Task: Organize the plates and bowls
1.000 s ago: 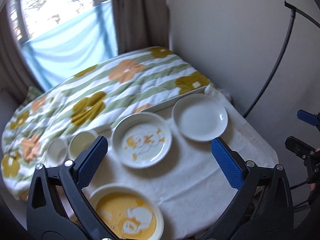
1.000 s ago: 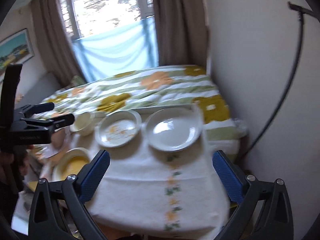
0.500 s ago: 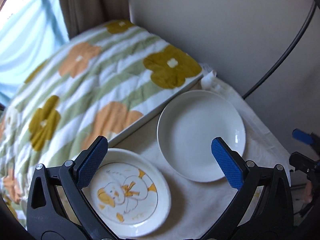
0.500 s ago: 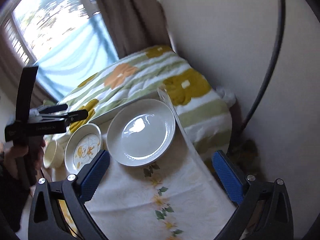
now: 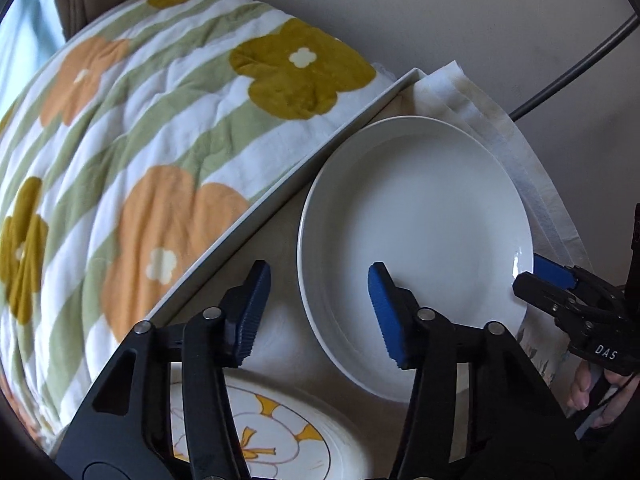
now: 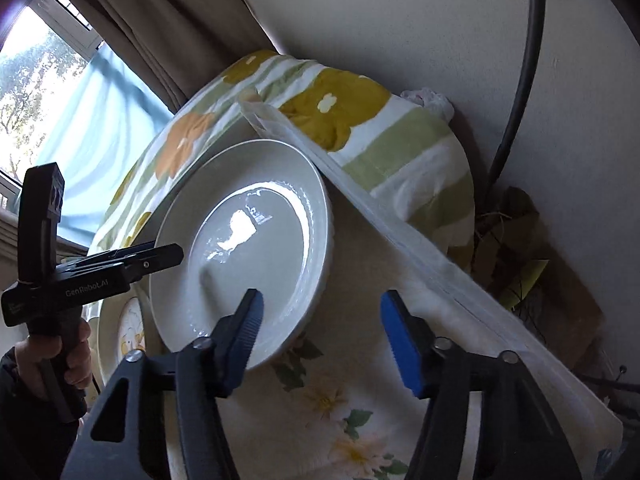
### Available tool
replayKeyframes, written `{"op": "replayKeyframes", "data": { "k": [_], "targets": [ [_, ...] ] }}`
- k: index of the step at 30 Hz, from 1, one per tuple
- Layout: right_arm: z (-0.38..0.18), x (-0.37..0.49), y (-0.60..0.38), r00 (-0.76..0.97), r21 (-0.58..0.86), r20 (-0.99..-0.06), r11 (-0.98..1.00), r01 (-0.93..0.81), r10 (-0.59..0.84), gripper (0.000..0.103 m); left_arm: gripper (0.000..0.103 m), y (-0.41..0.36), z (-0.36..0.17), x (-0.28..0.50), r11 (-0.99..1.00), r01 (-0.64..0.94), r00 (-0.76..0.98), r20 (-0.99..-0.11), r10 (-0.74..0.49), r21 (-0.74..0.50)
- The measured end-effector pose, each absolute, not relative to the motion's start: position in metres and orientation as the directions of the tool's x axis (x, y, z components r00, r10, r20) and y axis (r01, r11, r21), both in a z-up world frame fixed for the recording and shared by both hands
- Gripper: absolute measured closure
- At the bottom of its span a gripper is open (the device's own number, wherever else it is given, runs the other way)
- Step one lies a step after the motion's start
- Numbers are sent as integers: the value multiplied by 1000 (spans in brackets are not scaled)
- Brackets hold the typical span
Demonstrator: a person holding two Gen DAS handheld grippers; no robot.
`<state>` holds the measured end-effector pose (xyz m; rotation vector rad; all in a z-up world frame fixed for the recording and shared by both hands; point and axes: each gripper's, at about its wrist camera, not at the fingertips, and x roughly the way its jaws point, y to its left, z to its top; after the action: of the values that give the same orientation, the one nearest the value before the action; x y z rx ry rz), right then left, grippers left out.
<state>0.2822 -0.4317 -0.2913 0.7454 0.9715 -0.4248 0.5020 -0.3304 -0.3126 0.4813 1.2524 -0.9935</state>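
A plain white plate (image 5: 420,232) lies on the cloth-covered table and also shows in the right wrist view (image 6: 248,240). My left gripper (image 5: 316,312) is open and straddles the plate's near left rim. My right gripper (image 6: 322,340) is open and straddles the plate's near right rim; it shows at the plate's right edge in the left wrist view (image 5: 560,280). A white plate with an orange cartoon print (image 5: 280,440) lies beside it, partly hidden under my left gripper, and shows in the right wrist view (image 6: 128,336).
A bed with a floral striped quilt (image 5: 140,140) borders the table along a white rail (image 5: 280,196). The wall (image 5: 440,20) and a dark curved cable (image 6: 520,80) are close behind. The floral tablecloth (image 6: 352,420) covers the table.
Both grippers have moved in close to the white plate from either side, and their jaws have narrowed. The bowls and the yellow plate have left the view.
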Motion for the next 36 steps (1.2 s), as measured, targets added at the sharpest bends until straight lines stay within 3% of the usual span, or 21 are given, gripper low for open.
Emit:
{"op": "replayKeyframes", "data": {
  "k": [6,9,13,28,36],
  "targets": [
    [-298,292,-431,493,334,-869,696,636,-34,56,71,-336,-316,502,490,857,25,-936,-352,-161],
    [-301,295,-431,490,328,-871,698,637,-37,71,84,-337,-318,501,471,866,15,-934,-358,-167],
    [-302,298,-431,488,327,-872,704,630,-31,87,84,-336,-316,501,469,867,15,-931,-364,-169],
    [-289,297,-427,493,293,-868,744,601,-56,88,84,-327,-301,482,502,855,71,-928,-365,-132],
    [-268,285,-428,561,329,-828,792,514,-20,87,84,-307,-261,457,587,804,167,-910,-379,-97]
  ]
}}
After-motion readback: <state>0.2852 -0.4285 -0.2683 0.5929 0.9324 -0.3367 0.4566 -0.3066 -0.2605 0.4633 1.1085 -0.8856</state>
